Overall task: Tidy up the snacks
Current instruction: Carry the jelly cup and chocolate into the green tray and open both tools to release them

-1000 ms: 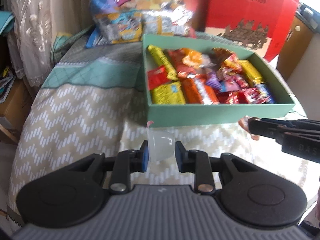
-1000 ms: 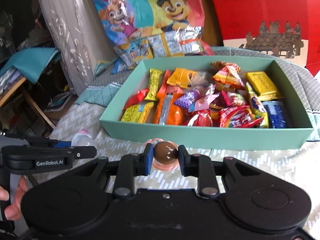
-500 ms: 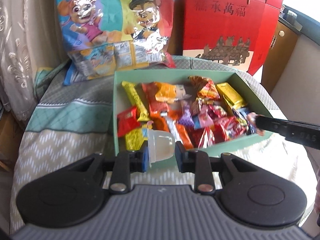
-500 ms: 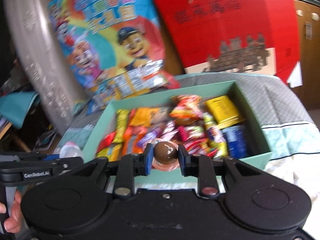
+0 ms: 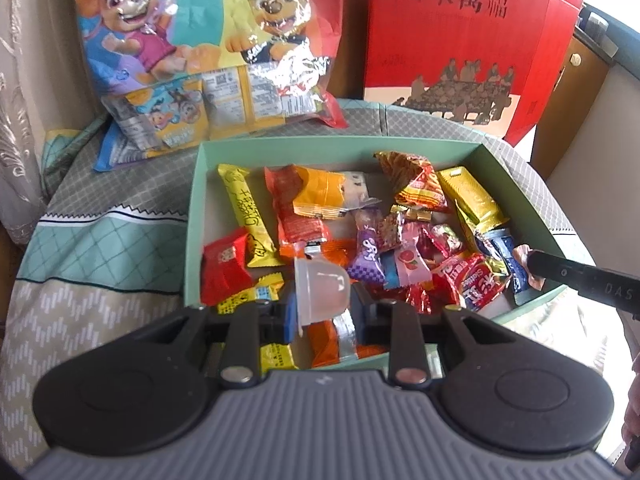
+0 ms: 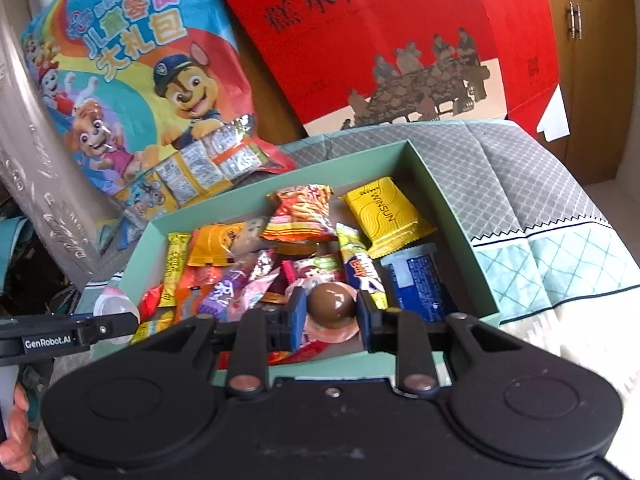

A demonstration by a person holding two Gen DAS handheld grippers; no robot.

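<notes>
A mint-green box (image 5: 195, 216) (image 6: 452, 216) holds several wrapped snacks. My left gripper (image 5: 322, 314) is shut on a clear white jelly cup (image 5: 322, 290) and holds it over the box's near left part. My right gripper (image 6: 330, 316) is shut on a brown chocolate jelly cup (image 6: 331, 306) with a pink rim, over the box's near middle. The right gripper shows in the left wrist view (image 5: 580, 284) at the box's right edge. The left gripper shows in the right wrist view (image 6: 72, 330) with its cup (image 6: 116, 306), at the box's left edge.
A large cartoon-dog snack bag (image 5: 208, 52) (image 6: 132, 92) and a red gift box (image 5: 460, 40) (image 6: 400, 40) stand behind the green box. Everything rests on a patterned cloth (image 5: 100, 248). A curtain (image 6: 32, 180) hangs at the left, a wooden cabinet (image 6: 592, 60) at the right.
Both grippers moved forward with their jelly cups, from in front of the box's near wall to above its contents. Both stayed shut.
</notes>
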